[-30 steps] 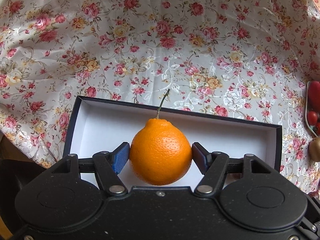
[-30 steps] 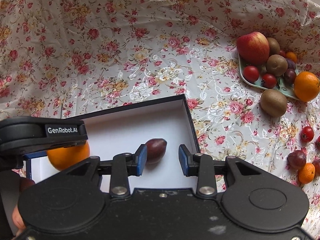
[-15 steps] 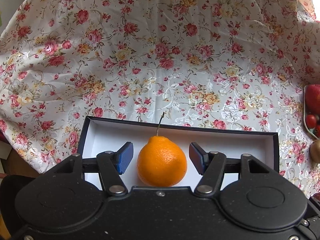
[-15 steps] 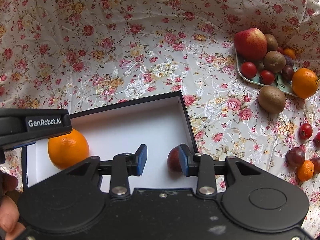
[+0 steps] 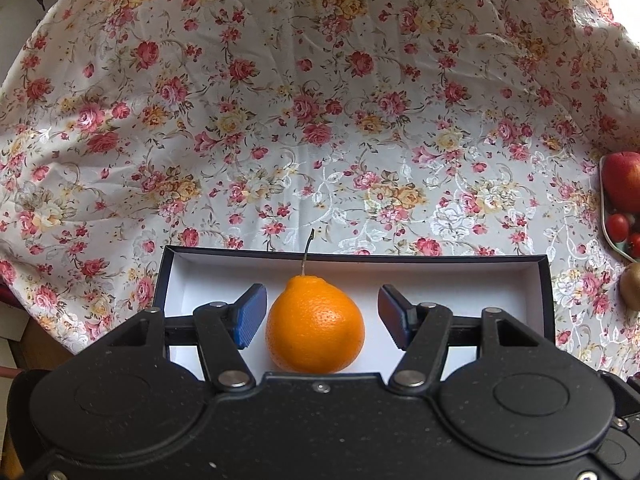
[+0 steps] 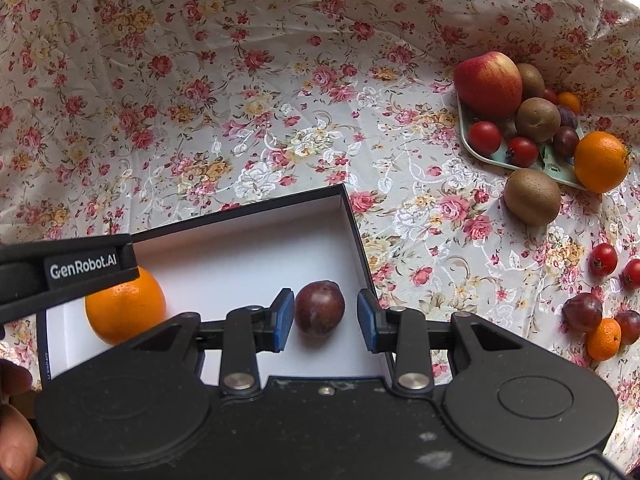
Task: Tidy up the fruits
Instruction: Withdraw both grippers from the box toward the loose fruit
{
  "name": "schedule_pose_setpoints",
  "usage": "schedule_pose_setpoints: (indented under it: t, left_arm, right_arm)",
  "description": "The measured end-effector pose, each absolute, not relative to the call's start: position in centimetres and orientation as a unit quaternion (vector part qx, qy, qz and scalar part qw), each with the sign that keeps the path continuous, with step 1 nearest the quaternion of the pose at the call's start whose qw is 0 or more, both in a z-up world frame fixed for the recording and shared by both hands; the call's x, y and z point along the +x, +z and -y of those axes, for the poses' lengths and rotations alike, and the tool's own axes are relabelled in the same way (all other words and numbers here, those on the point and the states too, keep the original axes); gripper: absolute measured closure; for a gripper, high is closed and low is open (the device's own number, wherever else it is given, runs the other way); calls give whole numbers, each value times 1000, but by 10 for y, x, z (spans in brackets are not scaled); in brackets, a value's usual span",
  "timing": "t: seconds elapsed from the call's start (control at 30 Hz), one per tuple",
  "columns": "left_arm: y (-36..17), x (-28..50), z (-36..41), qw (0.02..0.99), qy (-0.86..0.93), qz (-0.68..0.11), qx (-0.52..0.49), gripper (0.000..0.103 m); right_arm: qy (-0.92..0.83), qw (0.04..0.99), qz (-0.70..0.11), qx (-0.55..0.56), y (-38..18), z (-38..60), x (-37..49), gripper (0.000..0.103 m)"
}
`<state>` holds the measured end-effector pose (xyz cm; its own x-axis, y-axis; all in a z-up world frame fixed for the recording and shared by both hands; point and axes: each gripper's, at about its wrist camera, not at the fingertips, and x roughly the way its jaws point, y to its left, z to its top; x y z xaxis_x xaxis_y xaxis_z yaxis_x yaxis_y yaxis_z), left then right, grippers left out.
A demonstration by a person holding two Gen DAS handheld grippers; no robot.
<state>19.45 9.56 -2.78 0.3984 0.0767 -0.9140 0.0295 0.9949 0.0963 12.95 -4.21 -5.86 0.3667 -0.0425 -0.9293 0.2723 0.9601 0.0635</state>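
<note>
My left gripper [image 5: 318, 316] stands wide, its blue pads clear of the stemmed orange [image 5: 315, 324] on both sides, and that orange sits on the white floor of the black-walled box [image 5: 440, 258] toward its left end. My right gripper [image 6: 324, 318] is likewise parted, a narrower gap but with daylight on each side of the dark plum [image 6: 320, 308], which rests on the box floor near the right wall. So I judge both fruits delivered and released; this is the tail of a placing step, and neither tool holds anything. What remains lies to my right on the flowered cloth [image 6: 240, 100]: a pale green tray [image 6: 472, 150] carrying a red apple [image 6: 488, 84], kiwis and cherry tomatoes, a loose kiwi [image 6: 532, 196] just beside its near edge, a second orange [image 6: 600, 160] at its corner, and further right a small cluster of tomatoes, plums and a little mandarin [image 6: 604, 338]. My next move, as I see it, calls for lifting both tools straight up so the pads do not nudge the round fruit into rolling, then swinging the right one toward the loose kiwi or the cluster, opening wider for anything kiwi-sized, and leaving free floor between orange and plum for the next arrivals.
</note>
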Motion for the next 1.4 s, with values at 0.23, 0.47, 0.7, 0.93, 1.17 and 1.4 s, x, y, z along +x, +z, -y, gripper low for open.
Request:
schedule_pose_setpoints:
  t: [0.23, 0.47, 0.7, 0.93, 1.17, 1.4]
  left_arm:
    - [-27, 194, -89, 835, 7, -548, 56, 38]
    - [-24, 190, -75, 837, -4, -543, 69, 38]
    - [-22, 187, -58, 836, -15, -543, 77, 38]
    - [-21, 183, -34, 833, -33, -545, 91, 38]
    - [-16, 176, -7, 830, -59, -546, 94, 38]
    - [-14, 166, 28, 826, -85, -547, 109, 38]
  right_arm:
    - [-108, 814, -561, 102, -60, 47, 130, 67]
    - [-119, 811, -563, 104, -57, 56, 127, 67]
    - [-133, 808, -563, 109, -53, 73, 122, 67]
    - [-147, 806, -563, 114, -50, 92, 114, 67]
    - [-163, 803, -562, 116, -46, 113, 103, 67]
    - [-186, 797, -562, 121, -43, 142, 88, 67]
